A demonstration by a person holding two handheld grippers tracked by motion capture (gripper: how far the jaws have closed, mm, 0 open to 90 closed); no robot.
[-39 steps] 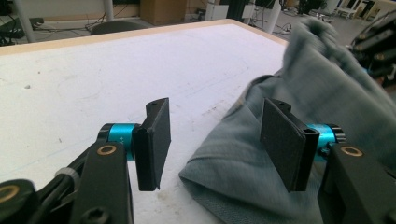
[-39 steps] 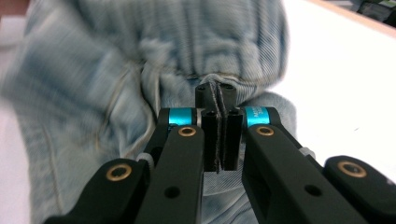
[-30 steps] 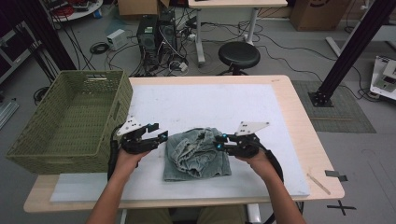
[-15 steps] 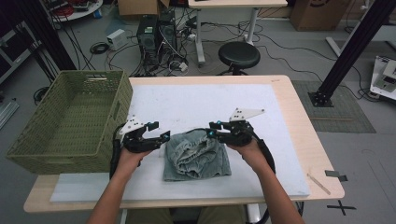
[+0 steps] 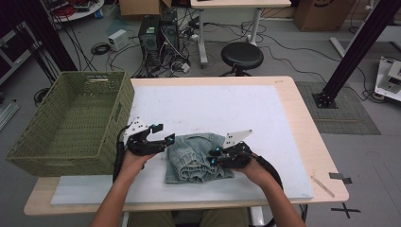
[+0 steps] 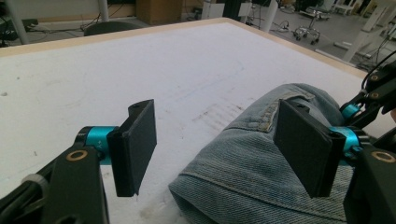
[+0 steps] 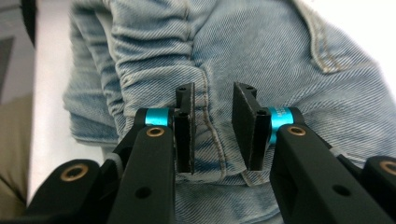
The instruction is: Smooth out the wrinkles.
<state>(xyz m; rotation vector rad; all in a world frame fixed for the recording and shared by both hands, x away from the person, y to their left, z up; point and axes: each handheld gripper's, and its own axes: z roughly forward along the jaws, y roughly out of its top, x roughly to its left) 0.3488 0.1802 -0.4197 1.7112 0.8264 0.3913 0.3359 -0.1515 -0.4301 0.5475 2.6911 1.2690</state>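
Folded pale-blue denim garment [image 5: 196,163] on white worktop [image 5: 213,109], left tool [image 6: 215,149] just opened, empty, right tool [image 7: 212,128] parted over denim seam, unclamped

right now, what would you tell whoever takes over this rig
Left hand-held gripper: jaws have just been opening, now wide, at the left edge of the folded denim garment, nothing pinched.
Right hand-held gripper: jaws part open over a denim seam, pads not pressing.
The garment lies folded on the white mat; the green basket stands at the table's left and looks empty.
Done: garment looks folded.
Left, probably: grip it and move it to the basket.
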